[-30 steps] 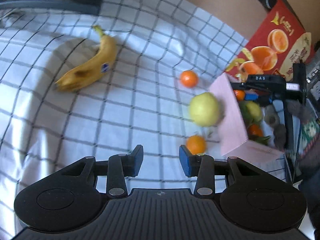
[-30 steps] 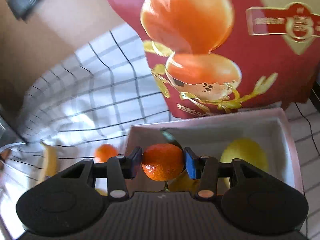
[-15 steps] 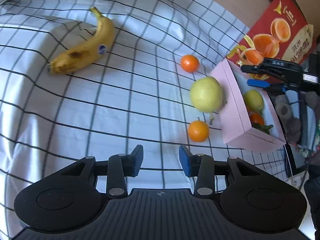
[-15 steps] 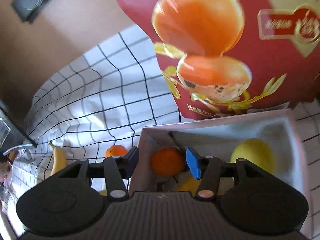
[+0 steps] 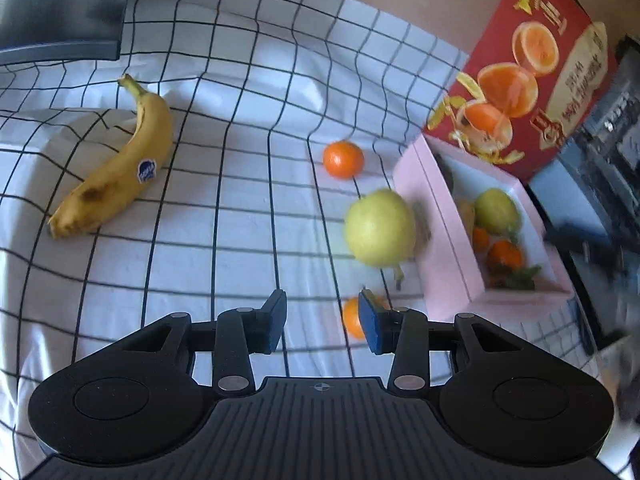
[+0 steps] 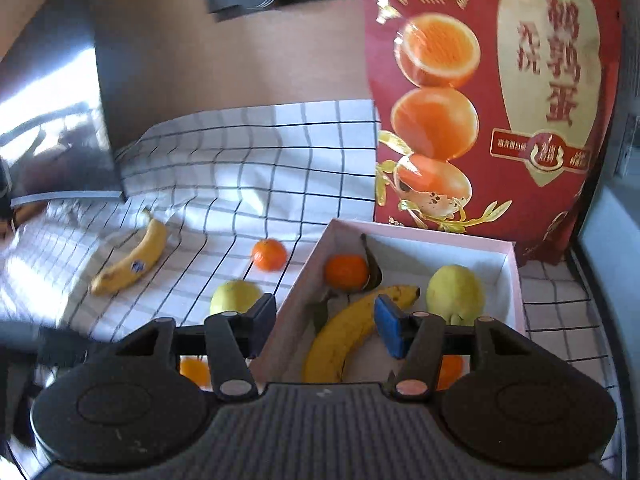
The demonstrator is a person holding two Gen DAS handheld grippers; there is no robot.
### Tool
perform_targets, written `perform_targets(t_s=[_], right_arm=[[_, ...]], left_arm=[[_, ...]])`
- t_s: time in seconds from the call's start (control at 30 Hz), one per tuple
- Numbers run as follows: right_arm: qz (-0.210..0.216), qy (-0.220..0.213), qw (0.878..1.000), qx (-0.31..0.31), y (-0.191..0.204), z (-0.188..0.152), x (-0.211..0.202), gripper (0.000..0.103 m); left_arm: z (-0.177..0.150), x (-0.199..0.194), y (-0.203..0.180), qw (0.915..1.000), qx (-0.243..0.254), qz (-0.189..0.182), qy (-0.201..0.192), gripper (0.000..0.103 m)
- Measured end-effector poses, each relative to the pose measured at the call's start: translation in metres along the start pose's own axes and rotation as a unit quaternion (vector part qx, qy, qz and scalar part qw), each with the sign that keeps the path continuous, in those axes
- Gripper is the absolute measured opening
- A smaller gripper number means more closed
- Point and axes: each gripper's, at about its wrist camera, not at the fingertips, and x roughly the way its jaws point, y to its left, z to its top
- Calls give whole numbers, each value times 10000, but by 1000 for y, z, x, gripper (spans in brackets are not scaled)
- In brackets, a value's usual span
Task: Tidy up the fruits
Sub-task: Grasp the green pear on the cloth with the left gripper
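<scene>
Now that the little orange is let go: right claw (image 6: 324, 326) has just opened its jaws, nothing between them
Little orange (image 6: 346, 272): sits in the pink box (image 6: 516, 280), ahead of that claw
Left claw (image 5: 322, 322): partly open, empty
Next: pear (image 5: 380, 227) ahead of left claw

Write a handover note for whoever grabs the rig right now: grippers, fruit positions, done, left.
Left gripper: open, empty, above the cloth near the closest tangerine.
Right gripper: jaws have just been opening, nothing between the fingers; it sits over the pink box edge.
Done: in the box are a banana, a pear, a tangerine by the far wall, and another orange fruit partly hidden behind the gripper.
Left on the cloth: loose banana, loose pear beside the box, far tangerine and the closest one.
</scene>
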Motion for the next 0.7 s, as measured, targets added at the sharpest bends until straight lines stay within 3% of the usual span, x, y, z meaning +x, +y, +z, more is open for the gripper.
perform_targets(t_s=[0.13, 0.23, 0.37, 0.53, 0.7], right_arm=[[-184, -68, 9992, -346, 15, -23, -16, 59], [-189, -65, 9996, -210, 18, -38, -24, 59], [-8, 90, 9999, 134, 18, -56, -29, 59], [-182, 165, 9996, -129, 27, -73, -38, 59], [-205, 314, 9993, 50, 22, -88, -42, 59]], left_arm=[[19, 11, -10, 9980, -375, -500, 125, 44], [37, 26, -23, 9955, -638, -669, 193, 44], [58, 49, -42, 9976, -569, -366, 118, 43], [66, 72, -59, 9990, -207, 204, 335, 44], [64, 77, -66, 9991, -29, 401, 160, 47]])
